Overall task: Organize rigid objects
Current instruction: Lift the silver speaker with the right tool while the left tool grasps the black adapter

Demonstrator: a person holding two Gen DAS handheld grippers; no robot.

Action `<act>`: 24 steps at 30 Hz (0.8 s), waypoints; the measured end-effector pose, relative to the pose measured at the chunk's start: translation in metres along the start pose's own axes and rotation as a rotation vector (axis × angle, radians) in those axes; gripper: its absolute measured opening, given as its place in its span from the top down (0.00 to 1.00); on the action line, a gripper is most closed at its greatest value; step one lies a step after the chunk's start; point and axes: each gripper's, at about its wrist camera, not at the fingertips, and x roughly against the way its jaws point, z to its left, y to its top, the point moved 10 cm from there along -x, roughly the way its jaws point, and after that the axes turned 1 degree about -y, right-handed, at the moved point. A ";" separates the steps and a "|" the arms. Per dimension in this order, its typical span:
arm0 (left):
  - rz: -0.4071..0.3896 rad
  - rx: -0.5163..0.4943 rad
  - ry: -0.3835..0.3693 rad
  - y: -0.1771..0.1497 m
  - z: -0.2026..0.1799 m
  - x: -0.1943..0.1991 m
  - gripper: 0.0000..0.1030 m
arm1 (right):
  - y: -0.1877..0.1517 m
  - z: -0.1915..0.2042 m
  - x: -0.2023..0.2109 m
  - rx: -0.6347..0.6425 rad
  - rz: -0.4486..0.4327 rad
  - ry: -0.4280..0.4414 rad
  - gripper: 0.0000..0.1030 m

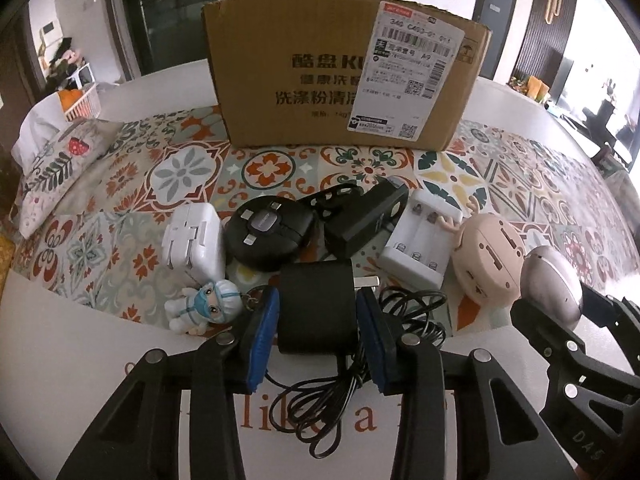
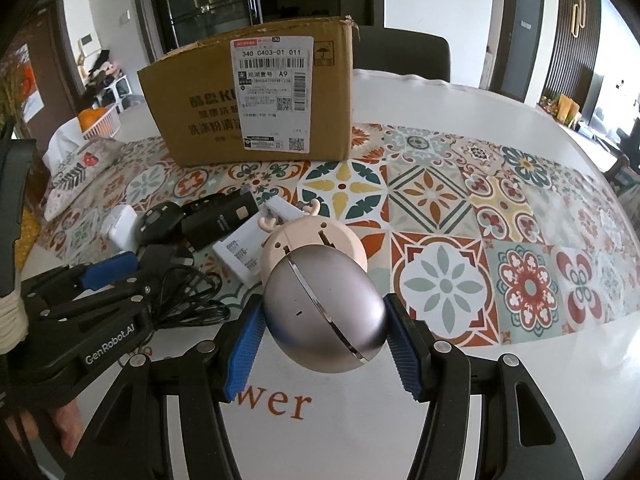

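My left gripper (image 1: 318,330) is shut on a black power adapter (image 1: 316,308) with a tangled black cable (image 1: 360,368) at the table's front edge. My right gripper (image 2: 324,340) is shut on a silver egg-shaped device (image 2: 324,312); it also shows in the left wrist view (image 1: 550,288). Behind lie a white plug adapter (image 1: 196,240), a round black charger (image 1: 268,232), a black charger (image 1: 364,216), a white battery charger (image 1: 420,240), a pink deer-antler gadget (image 1: 488,260) and a small masked figurine (image 1: 204,306). A cardboard box (image 1: 344,76) stands behind them.
A patterned runner (image 2: 480,216) crosses the white round table (image 2: 520,400). A floral pouch (image 1: 56,168) lies at the left. A white basket (image 1: 82,100) with an orange sits at the far left. A dark chair (image 2: 404,52) stands behind the table.
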 end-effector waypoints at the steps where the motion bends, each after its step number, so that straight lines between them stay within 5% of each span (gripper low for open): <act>1: -0.001 0.003 -0.003 0.000 0.000 0.000 0.61 | 0.000 0.001 -0.001 -0.001 0.002 0.003 0.43; 5: -0.008 -0.014 0.001 0.001 -0.001 -0.001 0.61 | 0.000 0.003 0.000 0.001 -0.002 0.010 0.43; 9: 0.014 -0.010 0.017 0.000 -0.001 -0.006 0.41 | -0.002 0.005 -0.001 0.001 0.000 0.014 0.43; 24: 0.024 0.018 -0.100 -0.005 -0.012 -0.007 0.59 | -0.002 0.007 0.002 0.000 -0.002 0.018 0.43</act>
